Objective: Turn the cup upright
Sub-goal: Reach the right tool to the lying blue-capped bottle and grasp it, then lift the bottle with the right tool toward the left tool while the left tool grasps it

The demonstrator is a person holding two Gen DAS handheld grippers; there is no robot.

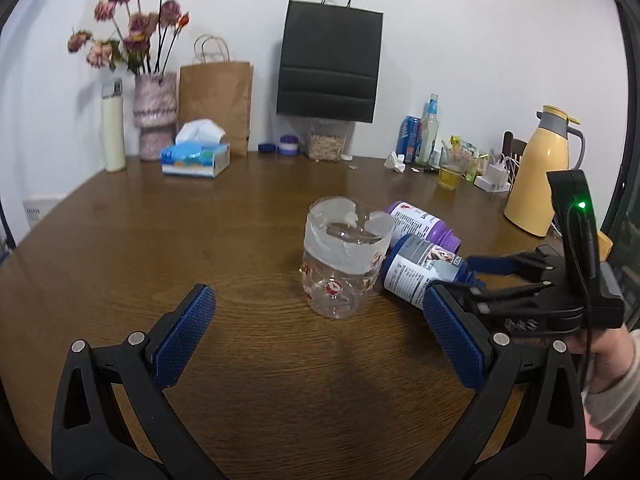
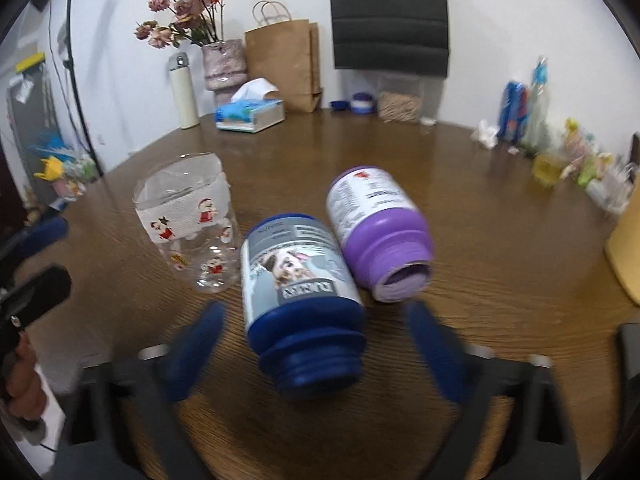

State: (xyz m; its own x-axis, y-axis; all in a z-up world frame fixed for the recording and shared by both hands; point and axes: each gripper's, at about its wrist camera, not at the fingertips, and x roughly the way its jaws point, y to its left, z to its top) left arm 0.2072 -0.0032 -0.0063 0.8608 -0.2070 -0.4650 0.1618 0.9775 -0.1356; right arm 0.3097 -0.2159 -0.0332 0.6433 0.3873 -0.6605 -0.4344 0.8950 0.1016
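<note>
The right gripper is spread wide and grips nothing, its blue pads blurred on either side of the neck of the blue bottle, which lies on its side pointing its open mouth back toward the gripper. The left gripper is also wide open and empty, hanging low over the wooden table.

Risk first. If the right gripper closes here, it will likely pinch the threaded neck, a narrow, ridged, slippery hold; the bottle could twist out or roll. It touches the purple bottle, lying just beyond and to the right, and seems to press against the clear cup ahead of the left gripper, so any shove could send the neighbours rolling or tip the cup. Which of these counts as the task's cup I cannot tell for certain.

The clear cup stands a short way ahead of the left gripper, slightly right of its centre line, open end up. It is see-through plastic with small red cartoon stickers and a ragged band of white tape round the rim. The blue bottle has a grey label with a dog's picture and no cap.

Further off, against the wall, stand a tissue box and a yellow jug.
</note>
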